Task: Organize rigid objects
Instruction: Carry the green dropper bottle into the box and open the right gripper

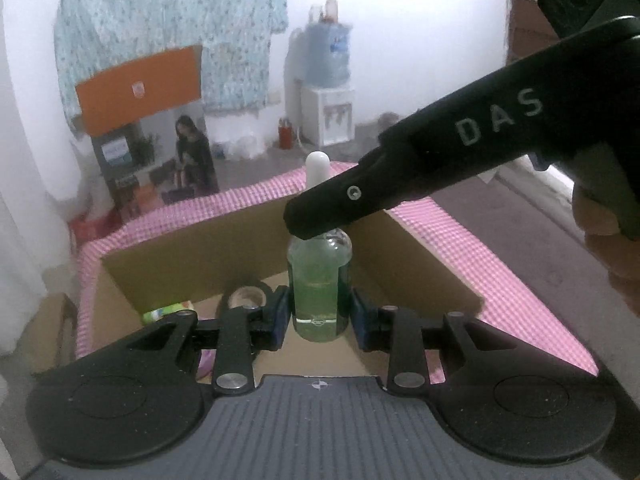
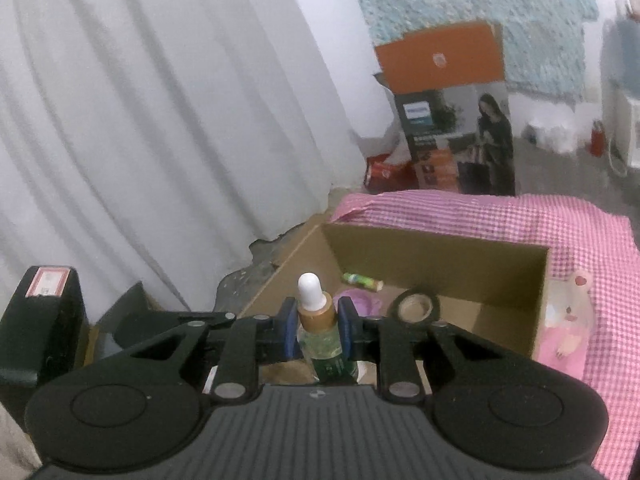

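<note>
While the cardboard box (image 2: 436, 258) on the pink-checked worktop (image 2: 592, 240) already holds a few things, a dropper bottle (image 1: 319, 288) is gripped at its mouth — sorting looks partly done.

In the box lie a tape roll (image 2: 416, 306), a purple item (image 2: 362, 302) and a small green tube (image 2: 362, 280); a pink bear-printed pouch (image 2: 568, 320) sits outside, just beside the box wall, so I judge more remains to be put away. The bottle is upright, clear glass with green liquid, a gold collar and white rubber bulb. The right tool (image 2: 318, 326) clamps it at the collar; the left tool (image 1: 320, 318) sits narrowly around its lower body — whether those pads press it or only flank it, I cannot tell.
</note>
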Demonstrator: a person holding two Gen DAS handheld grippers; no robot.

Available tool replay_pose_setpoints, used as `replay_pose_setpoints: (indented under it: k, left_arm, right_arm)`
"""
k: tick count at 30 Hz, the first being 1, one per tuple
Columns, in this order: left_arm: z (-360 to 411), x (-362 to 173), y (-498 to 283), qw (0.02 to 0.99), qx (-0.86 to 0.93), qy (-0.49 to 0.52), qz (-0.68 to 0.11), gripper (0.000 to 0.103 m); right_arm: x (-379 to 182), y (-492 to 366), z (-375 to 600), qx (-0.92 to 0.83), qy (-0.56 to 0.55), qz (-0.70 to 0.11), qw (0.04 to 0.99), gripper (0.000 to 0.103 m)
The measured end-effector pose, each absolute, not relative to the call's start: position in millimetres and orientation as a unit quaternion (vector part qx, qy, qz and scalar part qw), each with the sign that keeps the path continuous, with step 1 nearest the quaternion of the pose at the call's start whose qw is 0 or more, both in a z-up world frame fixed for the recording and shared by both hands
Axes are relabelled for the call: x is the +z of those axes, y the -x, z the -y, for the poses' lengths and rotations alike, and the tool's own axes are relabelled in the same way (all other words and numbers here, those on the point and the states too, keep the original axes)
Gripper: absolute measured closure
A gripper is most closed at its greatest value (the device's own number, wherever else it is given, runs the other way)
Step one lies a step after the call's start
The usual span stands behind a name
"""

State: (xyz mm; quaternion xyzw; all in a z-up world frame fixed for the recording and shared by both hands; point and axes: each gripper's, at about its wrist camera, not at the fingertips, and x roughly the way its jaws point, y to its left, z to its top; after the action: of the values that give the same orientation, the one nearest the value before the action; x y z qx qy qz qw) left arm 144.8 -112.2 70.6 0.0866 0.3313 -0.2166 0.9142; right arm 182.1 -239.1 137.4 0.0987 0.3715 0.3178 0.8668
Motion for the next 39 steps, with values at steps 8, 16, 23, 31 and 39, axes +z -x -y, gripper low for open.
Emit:
replay_pose_setpoints:
  k: [8,16,23,31,39]
  left_arm:
    - [132,38,-216,0.891,-0.208,-0.043,-0.401,0.072]
    - [139,14,-240,0.876,-0.191,-0.04,-0.441,0.068]
    - [141,12,-241,0.869,-0.195,-0.039,-0.454,0.06]
    - [143,14,-240,0.872,-0.194,-0.044,-0.448,0.053]
    - [136,35,-222,0.884,-0.192,-0.043,-0.423,0.038]
  right_arm:
    - [95,-258,259,0.284,-0.108,-0.415,0.858,0.081]
    - [58,-291,254,0.269,-0.078,-0.431,0.858,0.081]
    - [42,-299,237,0.254,-0.015,-0.443,0.86,0.081]
    - [35,-298,221,0.235,0.048,-0.452,0.859,0.079]
    - [58,-284,230,0.219,0.027,-0.428,0.876,0.059]
